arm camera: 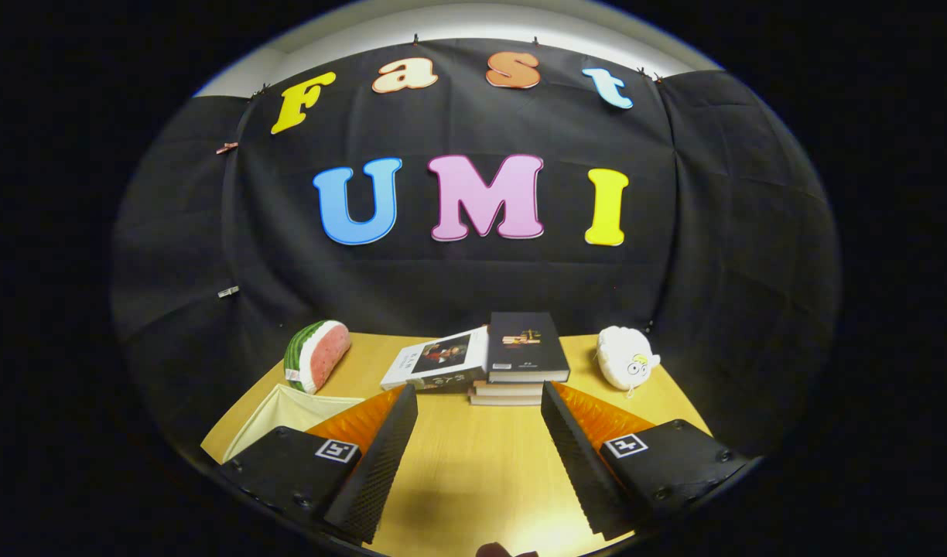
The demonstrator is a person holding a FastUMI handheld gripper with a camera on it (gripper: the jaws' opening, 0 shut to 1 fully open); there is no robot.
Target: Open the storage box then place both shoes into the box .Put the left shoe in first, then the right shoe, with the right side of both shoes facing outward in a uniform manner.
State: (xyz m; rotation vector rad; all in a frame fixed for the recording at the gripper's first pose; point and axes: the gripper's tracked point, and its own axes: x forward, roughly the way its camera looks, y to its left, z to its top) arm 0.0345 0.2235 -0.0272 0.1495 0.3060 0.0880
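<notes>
My gripper (480,398) hangs open above the wooden table (473,464), its two black ribbed fingers (381,464) spread wide with nothing between them. A pale cream flap or lid (288,414) lies on the table just outside the left finger; I cannot tell whether it belongs to the storage box. Beyond the fingertips stands a stack of books (520,363).
A white book (435,363) leans against the stack's left side. A watermelon-slice plush (316,356) stands at the back left and a white plush toy (626,357) at the back right. Bare tabletop lies between and ahead of the fingers.
</notes>
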